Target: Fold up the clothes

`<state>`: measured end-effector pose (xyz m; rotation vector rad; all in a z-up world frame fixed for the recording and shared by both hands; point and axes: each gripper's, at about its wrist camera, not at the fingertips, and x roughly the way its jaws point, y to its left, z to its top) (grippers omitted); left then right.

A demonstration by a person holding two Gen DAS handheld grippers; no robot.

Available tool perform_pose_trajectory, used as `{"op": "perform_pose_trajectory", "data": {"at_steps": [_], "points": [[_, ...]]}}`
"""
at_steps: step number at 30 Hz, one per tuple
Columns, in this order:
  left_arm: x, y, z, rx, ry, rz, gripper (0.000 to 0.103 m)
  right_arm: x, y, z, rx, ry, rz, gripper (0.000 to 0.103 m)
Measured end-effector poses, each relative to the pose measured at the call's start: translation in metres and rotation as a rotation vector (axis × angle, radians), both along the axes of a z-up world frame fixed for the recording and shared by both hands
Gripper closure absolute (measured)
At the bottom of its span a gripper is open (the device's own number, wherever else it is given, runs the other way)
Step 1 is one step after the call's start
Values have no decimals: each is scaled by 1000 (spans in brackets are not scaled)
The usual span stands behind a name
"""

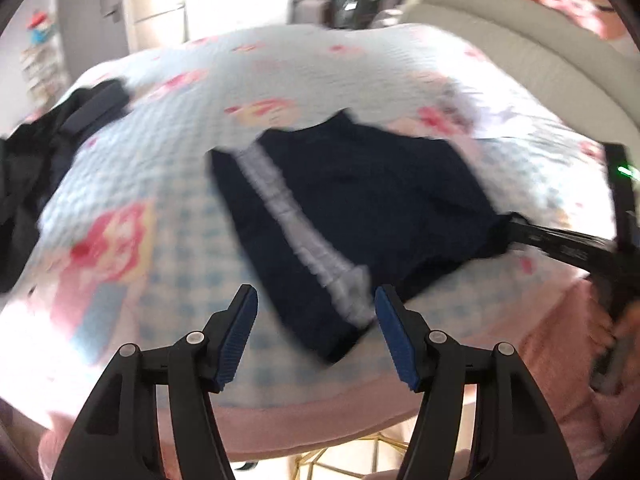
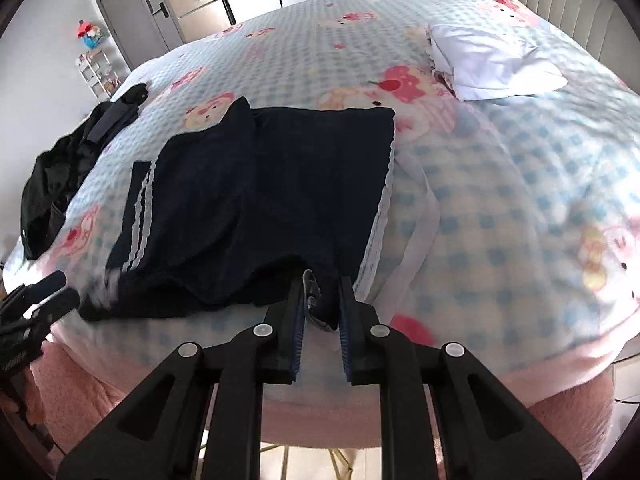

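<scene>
Presently, navy shorts point(image 2: 260, 200) with white side stripes lie flat on the checked cartoon blanket point(image 2: 500, 220) near its front edge. Right tool point(image 2: 322, 304) is clamped on the shorts' near hem. Left tool point(image 1: 316, 308) hovers with jaws wide, empty, just before the shorts' striped corner. Dark clothes pile point(image 2: 60, 176) left of the shorts; white folded garment point(image 2: 492, 64) behind, right.

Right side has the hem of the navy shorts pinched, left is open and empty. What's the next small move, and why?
Probably ease the left hand-held gripper forward and close on the striped near corner of the navy shorts. The right hand-held gripper already pinches the other near edge, so both corners could then lift together for the fold.
</scene>
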<state>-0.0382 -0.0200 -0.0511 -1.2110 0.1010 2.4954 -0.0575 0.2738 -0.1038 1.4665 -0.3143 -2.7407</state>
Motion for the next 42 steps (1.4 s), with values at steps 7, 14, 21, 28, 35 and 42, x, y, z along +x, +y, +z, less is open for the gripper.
{"op": "perform_pose_trajectory", "data": {"at_steps": [7, 14, 21, 28, 35, 42], "points": [[-19, 59, -31, -80, -58, -190, 41, -10, -11, 5, -10, -10, 51, 87], [-35, 71, -60, -115, -139, -157, 82, -2, -14, 2, -12, -46, 59, 81], [-32, 41, -40, -11, -106, -92, 88, -3, -24, -12, -15, -101, 76, 81], [-39, 9, -24, 15, -32, 57, 98, -6, -40, -16, -15, -120, 98, 71], [-35, -12, 15, -6, 101, 144, 98, -24, -71, 1, 64, -59, 186, 62], [-30, -20, 10, -77, 84, 154, 98, -32, -100, -33, 153, -142, 219, 62]]}}
